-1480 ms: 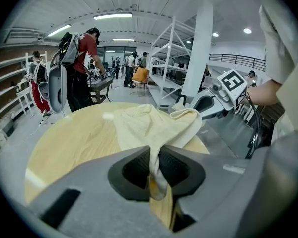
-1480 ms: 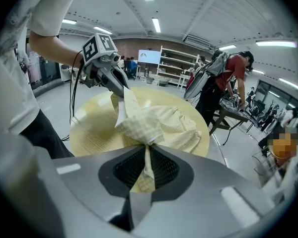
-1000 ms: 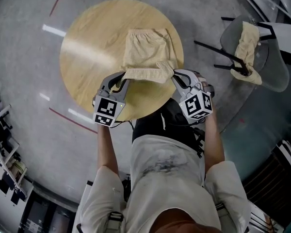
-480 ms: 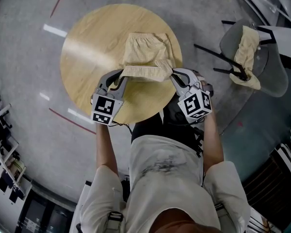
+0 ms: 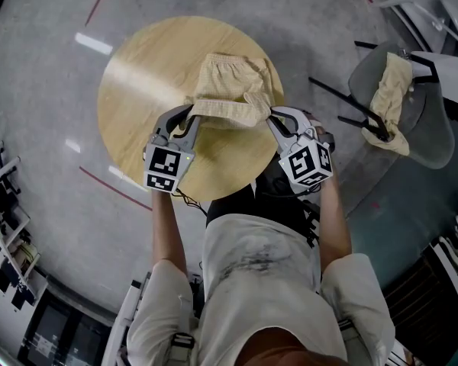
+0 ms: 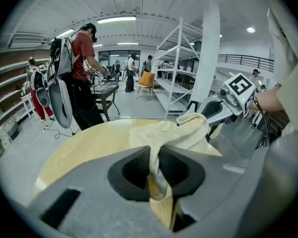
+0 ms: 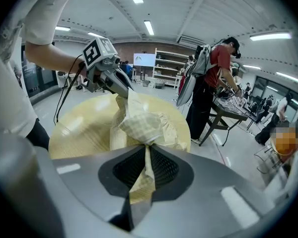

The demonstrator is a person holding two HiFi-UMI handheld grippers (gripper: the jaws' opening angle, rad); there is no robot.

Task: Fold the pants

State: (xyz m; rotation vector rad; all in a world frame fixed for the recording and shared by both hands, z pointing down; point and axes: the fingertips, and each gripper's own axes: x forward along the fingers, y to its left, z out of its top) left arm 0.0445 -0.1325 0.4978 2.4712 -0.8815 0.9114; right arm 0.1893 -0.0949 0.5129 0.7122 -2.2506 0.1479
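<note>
Pale yellow checked pants [image 5: 230,90] lie on the round wooden table [image 5: 145,90], their near edge lifted off it. My left gripper [image 5: 192,115] is shut on the left corner of that raised edge, and my right gripper [image 5: 269,114] is shut on the right corner. In the left gripper view the cloth [image 6: 165,133] runs from between the jaws out over the table. In the right gripper view the checked fabric [image 7: 145,128] bunches in front of the shut jaws. The far half of the pants still rests flat on the tabletop.
A grey chair [image 5: 401,90] with another pale yellow garment [image 5: 389,90] draped on it stands to the right of the table. Red floor lines [image 5: 111,185] curve round the table. A person with a backpack [image 6: 79,73] stands beyond the table's far side, near metal shelving [image 6: 181,63].
Both grippers have carried the lifted near edge of the pants farther over the table, toward the far side. The fold of cloth now lies closer to the waistband end.
</note>
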